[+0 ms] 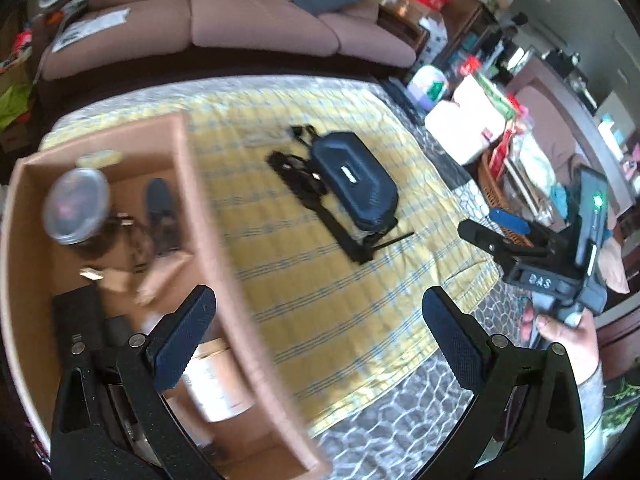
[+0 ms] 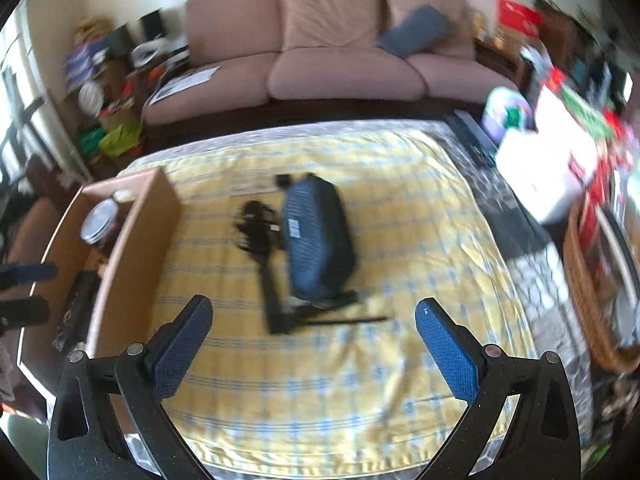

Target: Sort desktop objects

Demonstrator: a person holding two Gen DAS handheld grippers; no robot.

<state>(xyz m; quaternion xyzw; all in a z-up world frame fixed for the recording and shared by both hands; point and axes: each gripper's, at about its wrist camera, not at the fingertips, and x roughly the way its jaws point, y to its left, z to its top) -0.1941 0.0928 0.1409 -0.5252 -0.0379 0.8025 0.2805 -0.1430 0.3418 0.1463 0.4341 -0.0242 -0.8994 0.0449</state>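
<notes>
A dark blue hard case (image 1: 354, 182) (image 2: 318, 240) with black straps (image 1: 316, 204) (image 2: 266, 264) lies in the middle of the yellow checked cloth (image 1: 320, 280) (image 2: 320, 380). At the left stands a cardboard box (image 1: 208, 216) (image 2: 136, 240) holding a round clear-lidded container (image 1: 76, 206) (image 2: 99, 222), a dark item and other small things. My left gripper (image 1: 316, 324) is open and empty, its left finger over the box. My right gripper (image 2: 314, 332) (image 1: 494, 226) is open and empty, above the cloth on the near side of the case. A hand holds it at the right of the left wrist view.
A pink sofa (image 2: 340, 52) with a blue cushion (image 2: 414, 30) stands behind the table. Clutter, a white box (image 1: 466, 124) (image 2: 552, 168) and a wicker basket (image 2: 592, 312) crowd the right side. More clutter lies at the far left (image 2: 104, 120).
</notes>
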